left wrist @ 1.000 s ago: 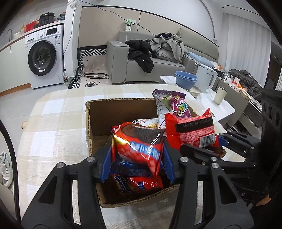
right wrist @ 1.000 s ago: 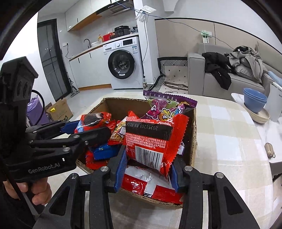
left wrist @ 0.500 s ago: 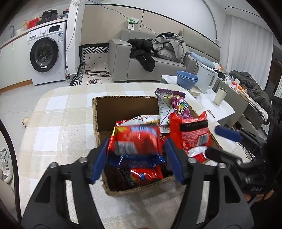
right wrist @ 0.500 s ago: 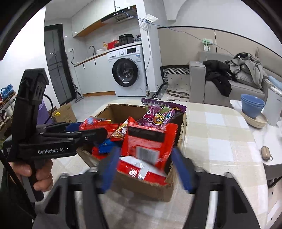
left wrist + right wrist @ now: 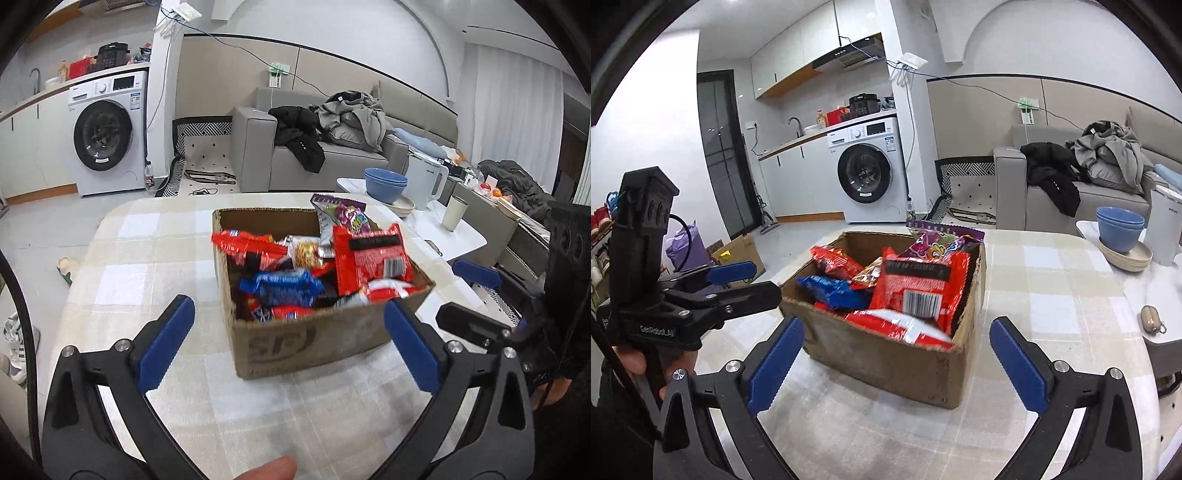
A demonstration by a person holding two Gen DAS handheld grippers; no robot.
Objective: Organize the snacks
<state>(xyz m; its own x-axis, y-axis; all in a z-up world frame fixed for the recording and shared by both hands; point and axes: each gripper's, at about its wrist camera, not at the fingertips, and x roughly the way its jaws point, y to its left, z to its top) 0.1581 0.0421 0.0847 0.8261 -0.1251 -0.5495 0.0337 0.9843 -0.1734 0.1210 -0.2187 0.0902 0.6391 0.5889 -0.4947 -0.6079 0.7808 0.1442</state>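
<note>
My left tool (image 5: 288, 338) and right tool (image 5: 895, 356) have just been opening wide, holding nothing. The snack packets (image 5: 369, 258) are lying in the cardboard box (image 5: 317, 339) on the table (image 5: 147, 266).

A home: washing machine (image 5: 107, 138) under a kitchen counter, sofa (image 5: 332, 155) piled with clothes.

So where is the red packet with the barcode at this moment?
In both wrist views the red barcode packet stands inside the cardboard box, in front of the purple snack bag and beside a blue packet.
</note>
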